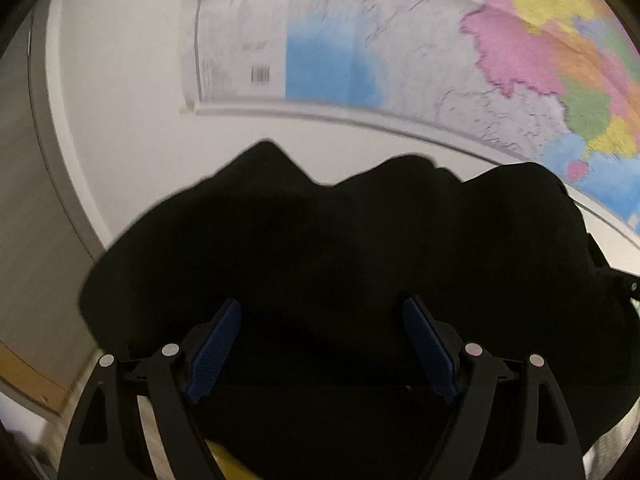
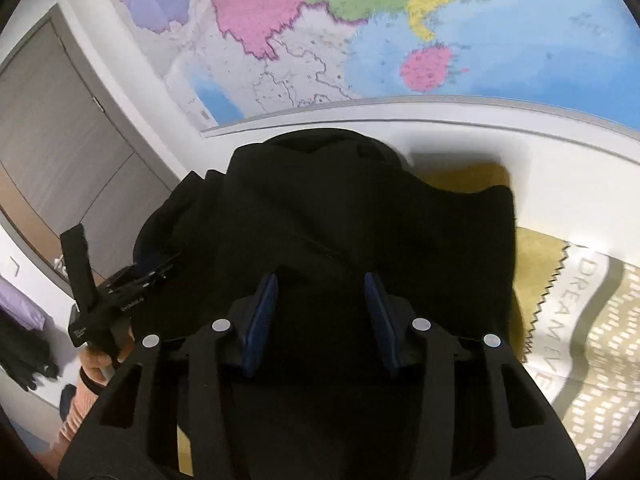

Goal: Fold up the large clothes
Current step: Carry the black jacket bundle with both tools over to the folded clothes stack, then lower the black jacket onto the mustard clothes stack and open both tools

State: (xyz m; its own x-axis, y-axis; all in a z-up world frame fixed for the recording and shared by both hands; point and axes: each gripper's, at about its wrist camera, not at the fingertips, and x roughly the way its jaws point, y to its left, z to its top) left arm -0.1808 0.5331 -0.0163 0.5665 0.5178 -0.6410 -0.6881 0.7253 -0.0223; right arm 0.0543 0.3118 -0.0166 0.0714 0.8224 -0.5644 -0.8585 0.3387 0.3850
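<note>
Both grippers hang over a black garment (image 1: 340,248) heaped below the wall map (image 1: 440,48). The left gripper (image 1: 322,344) gapes wide and empty, cloth ahead. The right gripper (image 2: 322,316), half open, grips nothing; neither looks nearer.

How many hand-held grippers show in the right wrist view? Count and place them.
2. The right hand-held gripper fills the lower centre, jaws apart over the black garment. The left hand-held gripper is at the left edge, held by a hand.

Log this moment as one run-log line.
task: fold large clothes | black garment: heaped on bed cover below wall map | left gripper: open, nothing gripped | right gripper: open, nothing gripped
</note>
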